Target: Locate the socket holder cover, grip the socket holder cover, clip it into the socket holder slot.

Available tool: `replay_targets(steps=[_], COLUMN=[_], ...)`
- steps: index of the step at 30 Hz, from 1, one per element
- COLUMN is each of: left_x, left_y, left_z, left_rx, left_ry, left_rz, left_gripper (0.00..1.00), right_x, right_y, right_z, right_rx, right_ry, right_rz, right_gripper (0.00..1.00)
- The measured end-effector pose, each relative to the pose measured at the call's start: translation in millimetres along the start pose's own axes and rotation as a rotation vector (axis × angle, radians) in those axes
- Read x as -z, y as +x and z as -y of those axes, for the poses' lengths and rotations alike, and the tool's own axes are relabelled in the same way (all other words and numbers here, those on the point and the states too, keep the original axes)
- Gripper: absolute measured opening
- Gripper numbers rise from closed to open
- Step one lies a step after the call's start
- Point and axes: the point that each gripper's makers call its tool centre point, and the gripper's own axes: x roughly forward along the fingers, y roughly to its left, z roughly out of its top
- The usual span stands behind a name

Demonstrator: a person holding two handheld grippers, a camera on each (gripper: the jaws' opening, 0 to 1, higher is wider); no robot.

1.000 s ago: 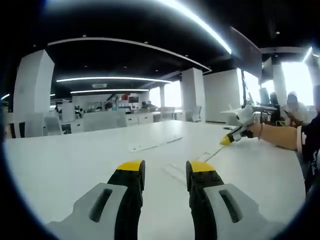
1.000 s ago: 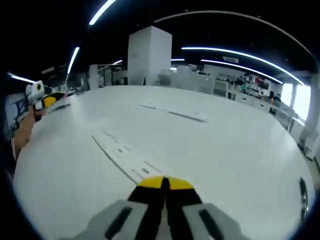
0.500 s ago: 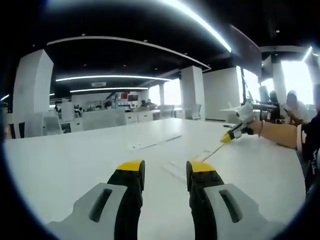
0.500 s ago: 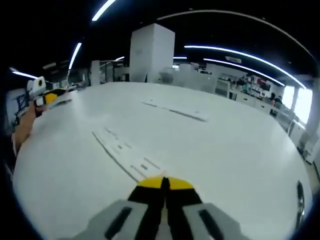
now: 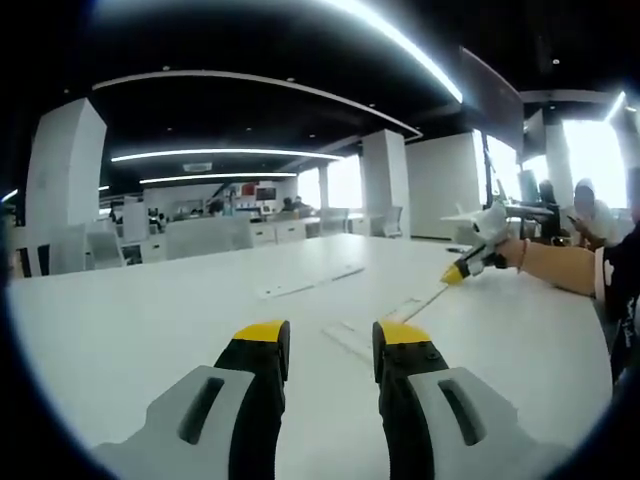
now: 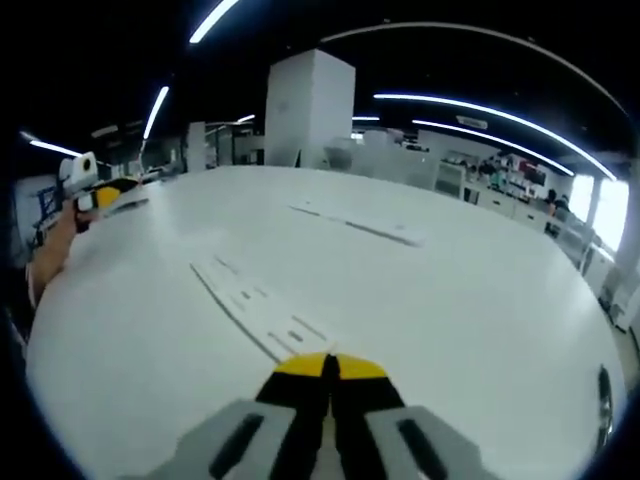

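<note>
White tabletop (image 6: 480,300) runs out wide under both my tools, an open office with pillars and strip lights behind it.

Seen along my right gripper (image 6: 326,364), the long white strip (image 6: 262,312) that I take for the socket holder cover lies flat on the table, its near end at, or perhaps pinched in, the yellow tips. Its long axis runs away from me and off to the left of that view, and I can make out small cutouts along it. That gripper's jaws are pressed together with no gap showing; whether they have the end of the strip between them I cannot tell, since the tips cover that spot. In the left gripper view the same strip (image 5: 360,335) lies just past my left gripper (image 5: 330,335), slanting up toward the right gripper (image 5: 455,275), whose yellow tip meets its far end.

A second long white piece (image 6: 365,225) lies well apart, farther across the table, roughly crosswise to the first; in the left gripper view it sits beyond the near strip (image 5: 305,283). I judge that one to be the socket holder with the slot, though its detail is too small to confirm.

My left gripper stands open, jaws well apart, holding nothing. The right is plainly the nearer to the cover, so the move turns on carrying the strip forward to the far piece and lining up the two long axes.

My left hand (image 6: 55,240) shows at the edge, cut off by the rim.
</note>
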Motion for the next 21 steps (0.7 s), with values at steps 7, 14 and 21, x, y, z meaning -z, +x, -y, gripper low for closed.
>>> replay_targets(steps=[7,14,21], left_x=[-0.6,-0.5,-0.5], left_y=[0.0,0.8,1.1], left_z=[-0.5,-1.2,-1.9], left_rx=[-0.003,-0.001,-0.001], left_ry=[-0.001,-0.001,-0.002], left_rz=[0.004,0.002,0.003], left_gripper=[0.34,0.34,0.34], right_x=[0.8,-1.9,-2.7], right_y=[-0.6,2.2,2.4], right_z=[0.2,0.8,4.4], right_rx=[-0.002,-0.007,-0.010], right_ry=[0.002,-0.006,-0.001], right_rz=[0.002,0.002,0.006], right_gripper=[0.04,0.04,0.04])
